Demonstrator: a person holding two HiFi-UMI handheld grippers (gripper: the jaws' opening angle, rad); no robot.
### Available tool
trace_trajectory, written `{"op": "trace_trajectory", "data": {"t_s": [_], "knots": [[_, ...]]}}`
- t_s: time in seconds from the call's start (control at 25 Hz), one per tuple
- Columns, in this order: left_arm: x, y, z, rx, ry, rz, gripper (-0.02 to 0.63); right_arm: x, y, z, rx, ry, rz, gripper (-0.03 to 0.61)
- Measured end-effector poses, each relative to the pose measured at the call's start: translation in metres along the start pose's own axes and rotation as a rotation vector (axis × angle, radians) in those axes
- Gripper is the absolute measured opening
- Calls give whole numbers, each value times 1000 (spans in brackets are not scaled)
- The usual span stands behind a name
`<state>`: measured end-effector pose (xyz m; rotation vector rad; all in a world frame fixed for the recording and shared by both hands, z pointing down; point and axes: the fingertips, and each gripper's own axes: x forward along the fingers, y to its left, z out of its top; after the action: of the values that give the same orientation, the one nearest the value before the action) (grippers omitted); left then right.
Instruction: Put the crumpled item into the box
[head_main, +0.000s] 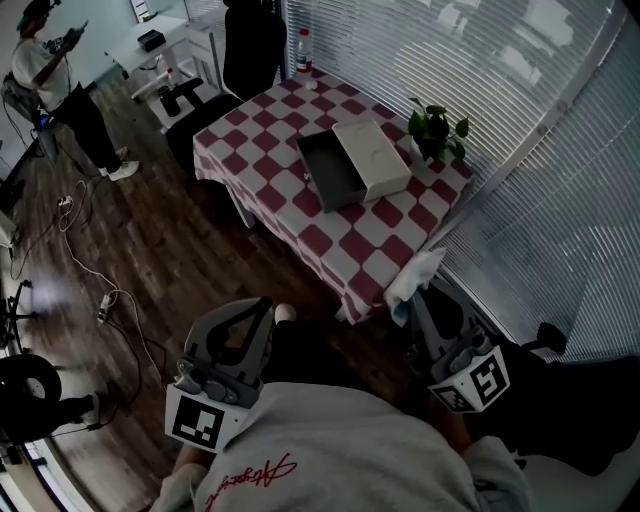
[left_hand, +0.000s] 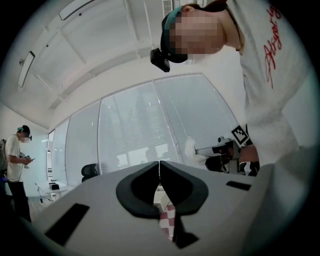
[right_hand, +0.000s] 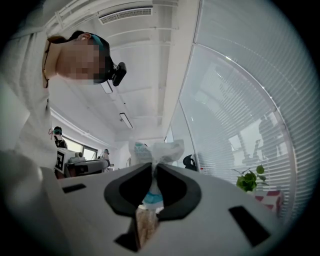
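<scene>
Dark wood floor (head_main: 170, 250) fills the left of the head view. Slatted window blinds (head_main: 480, 70) run along the right.

A table (head_main: 300, 235) under a red-and-white checked cloth stands against the blinds. One corner points toward the wearer.

A second person (head_main: 50, 80) stands at the far left of the room, well apart from the table. A pale cable (head_main: 85, 265) trails across the floor.

The box (head_main: 330, 170) is an open dark grey tray near the table's middle. A white lid (head_main: 372, 158) lies touching it on the side toward the blinds.

A small potted plant (head_main: 435, 130) sits at the table's right edge, just beside the lid. A bottle (head_main: 303, 50) with a red cap stands at the far corner.

The left gripper (left_hand: 159, 162) is held low over the floor, left of the table's near corner. Its jaws are closed tip to tip with nothing between them. Checked cloth shows through the gap below the tips.

The right gripper (right_hand: 154, 167) points at the table's near corner. Its jaws are clamped on the crumpled item (right_hand: 160, 150), a bunched white plastic piece with teal print. The item puffs out above the tips.

In the head view the item appears at the near corner's cloth overhang. It is off the tabletop and well apart from the box. Whether it touches the cloth cannot be told.
</scene>
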<state>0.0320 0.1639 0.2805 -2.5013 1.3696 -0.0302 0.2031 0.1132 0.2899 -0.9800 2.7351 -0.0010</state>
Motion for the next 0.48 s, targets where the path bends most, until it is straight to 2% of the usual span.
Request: {"op": "trace_trajectory", "data": {"t_s": [0.48], "knots": [[43, 50, -20, -11, -28, -37, 18, 52, -31, -8, -30, -2, -31, 46]]}}
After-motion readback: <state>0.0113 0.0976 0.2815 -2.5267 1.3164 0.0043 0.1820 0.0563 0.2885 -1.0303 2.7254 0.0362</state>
